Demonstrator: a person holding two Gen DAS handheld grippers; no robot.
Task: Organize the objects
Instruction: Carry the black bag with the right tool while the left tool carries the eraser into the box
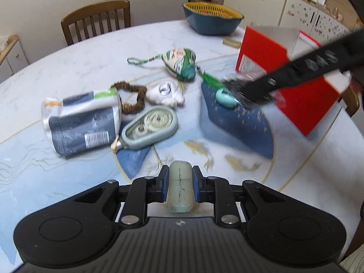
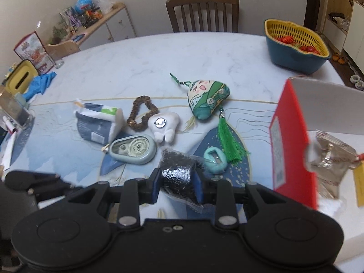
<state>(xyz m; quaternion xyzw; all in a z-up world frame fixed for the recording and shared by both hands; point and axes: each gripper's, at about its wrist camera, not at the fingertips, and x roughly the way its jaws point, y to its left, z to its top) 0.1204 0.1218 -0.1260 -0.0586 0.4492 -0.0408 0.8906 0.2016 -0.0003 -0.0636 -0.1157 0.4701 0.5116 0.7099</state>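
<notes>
Closest to us, left gripper (image 1: pixel 180 183) pinches a pale green eraser (image 1: pixel 180 187), long axis running along the fingers, pointing away toward the clutter. Right gripper (image 2: pixel 177 180) pinches a crinkly bead bag (image 2: pixel 178 173) across its middle, loose ends sticking out fore and aft; bag hangs just above the table (image 2: pixel 159 52), beside the red box (image 2: pixel 293 141). We judge the box is the drop spot. Risks: bag is slippery film, could slide out of the pads if swung fast; its trailing corner could catch the box wall or nudge the small teal piece (image 2: pixel 215 159) and green tassel (image 2: pixel 229 141) just beside it. Eraser grip is narrow, could twist.
</notes>
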